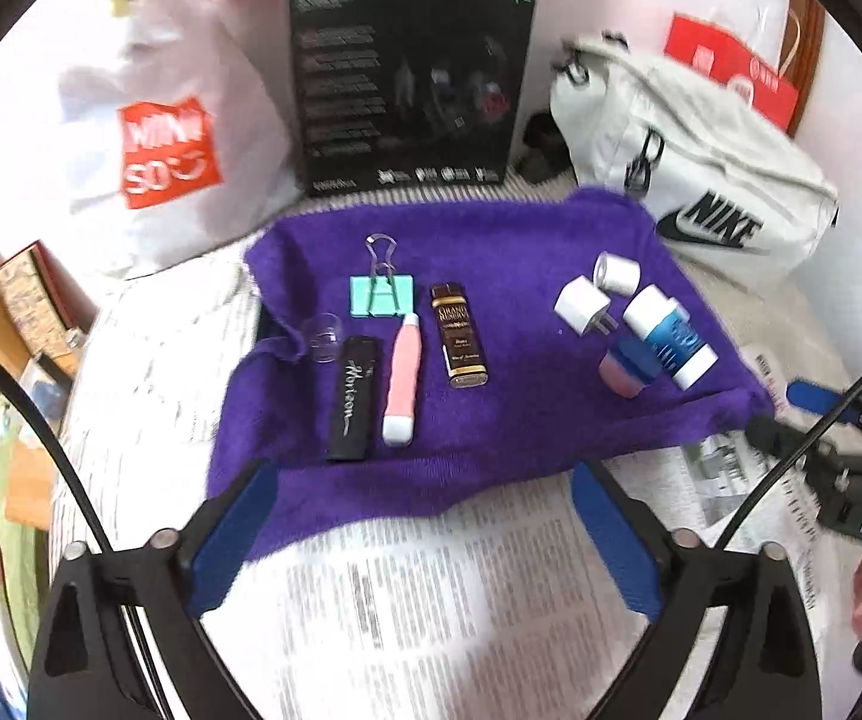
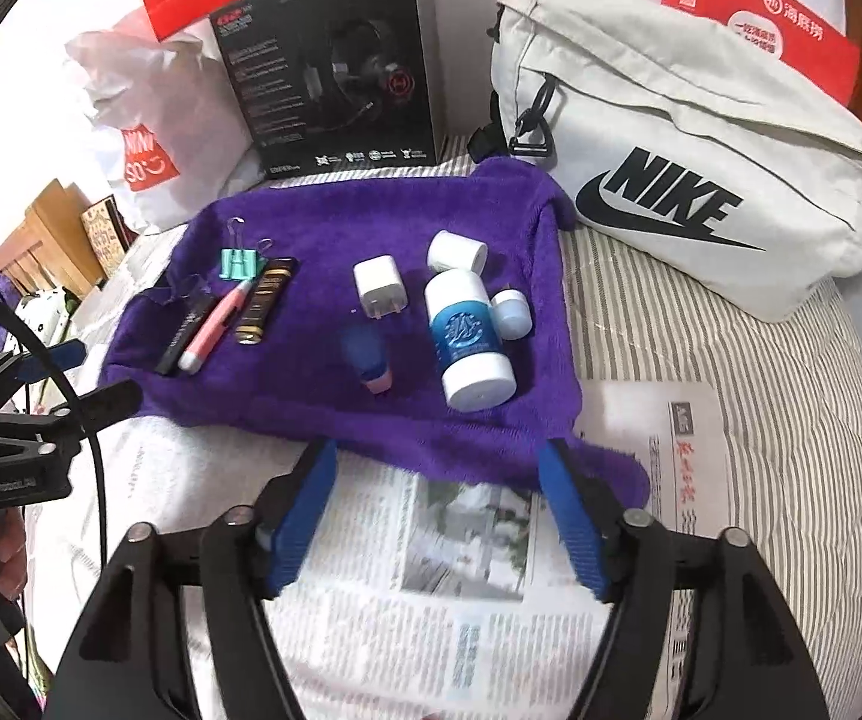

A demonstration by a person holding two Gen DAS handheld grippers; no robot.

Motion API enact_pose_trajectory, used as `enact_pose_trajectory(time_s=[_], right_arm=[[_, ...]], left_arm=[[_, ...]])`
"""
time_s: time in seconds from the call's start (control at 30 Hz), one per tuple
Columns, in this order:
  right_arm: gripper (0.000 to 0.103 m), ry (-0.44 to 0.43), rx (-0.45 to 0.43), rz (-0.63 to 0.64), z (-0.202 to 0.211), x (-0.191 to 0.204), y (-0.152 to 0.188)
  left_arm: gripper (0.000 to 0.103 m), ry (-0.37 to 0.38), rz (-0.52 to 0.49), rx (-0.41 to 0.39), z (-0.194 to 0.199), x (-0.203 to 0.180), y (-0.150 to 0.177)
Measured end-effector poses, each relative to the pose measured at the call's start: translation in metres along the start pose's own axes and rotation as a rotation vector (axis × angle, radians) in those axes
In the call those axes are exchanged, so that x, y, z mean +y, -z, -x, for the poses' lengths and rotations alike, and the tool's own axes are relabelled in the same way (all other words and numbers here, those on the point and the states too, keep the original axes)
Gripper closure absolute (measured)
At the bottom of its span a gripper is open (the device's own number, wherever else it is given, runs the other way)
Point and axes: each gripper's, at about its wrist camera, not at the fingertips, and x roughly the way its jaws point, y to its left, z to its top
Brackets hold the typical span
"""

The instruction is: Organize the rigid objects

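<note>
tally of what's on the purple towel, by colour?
White or mostly white: 4 – charger plug, small cap, small jar, blue-labelled bottle
Black/dark: 2 – black case, brown lighter-shaped box
Pink: 2 – pink pen-shaped tool, blue-and-pink piece
Mint: 1 – binder clip
Clear: 1 – cap
Total: 10
</note>
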Motion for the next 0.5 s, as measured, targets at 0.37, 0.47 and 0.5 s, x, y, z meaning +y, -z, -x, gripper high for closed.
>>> enact_pose_trajectory(time_s=[0.37, 0.47, 0.5], right_arm=[[0.000, 0.055, -0.042, -0.049, 0.055, 0.005, 0.032], [0.000, 0.076, -0.037, -0.055, 0.064, 0.004, 0.038], [0.000, 0.083, -0.037, -0.058, 0.068, 0.003, 0.042]], left_arm=[[0.000, -0.005, 0.029, -0.053, 0.061, -0.017, 0.029], [0.000, -0.018, 0.023, -0.063, 0.073, -0.024, 0.036], [0.000, -0.021, 0.025, -0.064, 0.077, -0.026, 0.038]])
